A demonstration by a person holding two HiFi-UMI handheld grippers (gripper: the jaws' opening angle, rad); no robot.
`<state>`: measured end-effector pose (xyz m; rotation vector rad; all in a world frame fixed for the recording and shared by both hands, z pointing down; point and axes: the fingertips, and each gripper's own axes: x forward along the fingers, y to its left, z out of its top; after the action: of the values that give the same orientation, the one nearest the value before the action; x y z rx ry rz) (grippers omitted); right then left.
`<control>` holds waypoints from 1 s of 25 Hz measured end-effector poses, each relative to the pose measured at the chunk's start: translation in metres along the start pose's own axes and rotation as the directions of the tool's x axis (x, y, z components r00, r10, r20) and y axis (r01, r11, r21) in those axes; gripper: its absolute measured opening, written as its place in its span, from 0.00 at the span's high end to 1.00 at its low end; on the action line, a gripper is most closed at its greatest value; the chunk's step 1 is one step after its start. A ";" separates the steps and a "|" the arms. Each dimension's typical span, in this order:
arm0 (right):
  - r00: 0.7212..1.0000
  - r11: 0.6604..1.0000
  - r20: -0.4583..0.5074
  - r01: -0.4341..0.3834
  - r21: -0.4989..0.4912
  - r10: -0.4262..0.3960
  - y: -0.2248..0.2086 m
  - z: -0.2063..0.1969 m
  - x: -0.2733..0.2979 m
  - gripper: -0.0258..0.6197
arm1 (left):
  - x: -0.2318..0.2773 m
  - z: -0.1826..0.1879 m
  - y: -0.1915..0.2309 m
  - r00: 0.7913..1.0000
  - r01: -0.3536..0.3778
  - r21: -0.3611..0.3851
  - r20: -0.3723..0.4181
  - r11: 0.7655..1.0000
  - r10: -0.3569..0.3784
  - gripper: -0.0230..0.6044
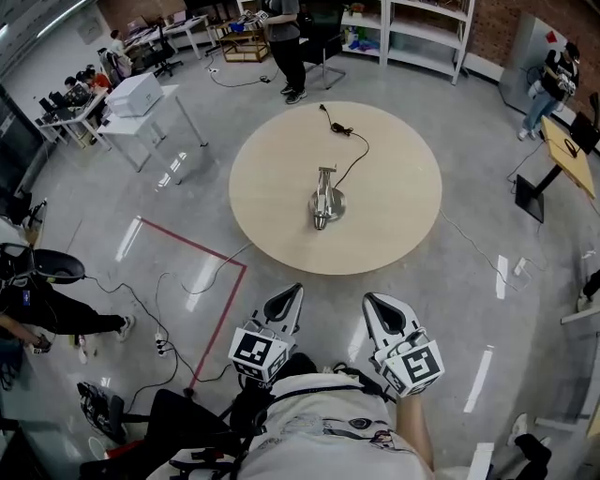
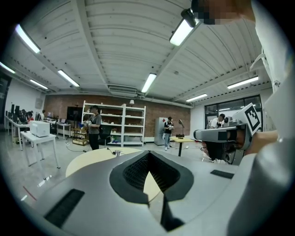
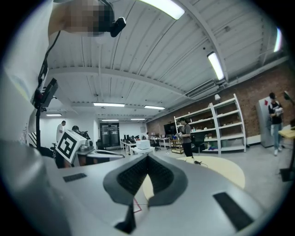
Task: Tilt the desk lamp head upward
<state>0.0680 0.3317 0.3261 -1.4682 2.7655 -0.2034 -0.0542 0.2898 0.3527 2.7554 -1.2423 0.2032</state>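
Observation:
A silver desk lamp [image 1: 325,202] lies at the middle of a round beige table [image 1: 394,225], and its black cable [image 1: 354,155] runs to the far edge. Both grippers hang close to my body, short of the table's near edge. My left gripper [image 1: 291,295] and my right gripper [image 1: 373,302] point toward the table, side by side. In the left gripper view the left gripper [image 2: 152,203] has its jaws together with nothing between them. The right gripper [image 3: 133,200] looks the same in its own view. From both gripper views the table [image 2: 92,159] [image 3: 226,168] lies far ahead.
A person [image 1: 286,47] stands beyond the table's far side. A white desk [image 1: 141,98] is at the back left and another desk [image 1: 572,155] at the right. Red floor tape [image 1: 197,251] and loose cables [image 1: 150,309] lie left of me. Shelves [image 1: 412,28] line the back wall.

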 end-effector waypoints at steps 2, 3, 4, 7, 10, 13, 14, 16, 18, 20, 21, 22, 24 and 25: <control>1.000 1.000 -0.012 -0.014 0.015 0.014 -0.005 -0.006 0.001 0.96 | 0.006 -0.007 -0.002 1.000 -0.005 -0.006 -0.017 1.000 0.005 0.96; 1.000 1.000 -0.019 -0.017 0.023 0.018 -0.008 -0.010 0.003 0.96 | 0.009 -0.011 -0.002 1.000 -0.008 -0.011 -0.028 1.000 0.007 0.96; 0.999 0.999 -0.026 -0.019 0.032 0.020 -0.011 -0.014 0.004 0.96 | 0.012 -0.015 -0.002 0.999 -0.011 -0.017 -0.039 1.000 0.011 0.96; 0.998 0.998 -0.045 -0.030 0.052 0.033 -0.017 -0.023 0.012 0.96 | 0.022 -0.026 0.005 0.998 -0.021 -0.031 -0.062 0.999 0.019 0.96; 0.998 0.998 -0.062 -0.028 0.055 0.031 -0.027 -0.029 0.033 0.96 | 0.040 -0.030 0.024 0.997 -0.020 -0.036 -0.069 0.999 0.017 0.96; 0.996 0.998 -0.091 0.001 0.056 0.005 -0.043 -0.036 0.059 0.96 | 0.068 -0.035 0.053 0.998 -0.006 -0.053 -0.069 0.999 0.002 0.96; 0.995 0.998 -0.103 0.013 0.056 -0.008 -0.050 -0.038 0.068 0.96 | 0.079 -0.036 0.063 0.997 0.000 -0.060 -0.072 0.998 -0.004 0.96; 0.992 0.998 -0.122 0.037 0.059 -0.030 -0.066 -0.038 0.089 0.96 | 0.103 -0.039 0.086 0.996 0.010 -0.072 -0.085 0.997 -0.016 0.96; 0.990 0.997 -0.133 0.052 0.060 -0.044 -0.081 -0.033 0.115 0.96 | 0.129 -0.038 0.114 0.994 0.021 -0.077 -0.108 0.997 -0.029 0.96; 0.989 0.997 -0.139 0.053 0.057 -0.045 -0.092 -0.026 0.145 0.96 | 0.154 -0.035 0.142 0.991 0.038 -0.078 -0.123 0.996 -0.047 0.96; 0.989 0.997 -0.142 0.052 0.054 -0.044 -0.098 -0.024 0.161 0.96 | 0.165 -0.033 0.154 0.990 0.049 -0.077 -0.128 0.996 -0.059 0.96; 0.988 0.997 -0.145 0.053 0.054 -0.045 -0.104 -0.023 0.175 0.96 | 0.176 -0.032 0.165 0.989 0.061 -0.075 -0.133 0.995 -0.070 0.96; 0.987 0.996 -0.152 0.061 0.062 -0.051 -0.115 -0.024 0.201 0.96 | 0.196 -0.034 0.185 0.985 0.084 -0.069 -0.148 0.994 -0.093 0.96; 0.986 0.996 -0.159 0.065 0.065 -0.054 -0.119 -0.026 0.212 0.96 | 0.206 -0.037 0.192 0.982 0.095 -0.066 -0.158 0.993 -0.104 0.96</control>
<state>0.0453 0.0934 0.3775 -1.5843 2.8022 -0.4309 -0.0667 0.0175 0.4322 2.6819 -1.0510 0.3661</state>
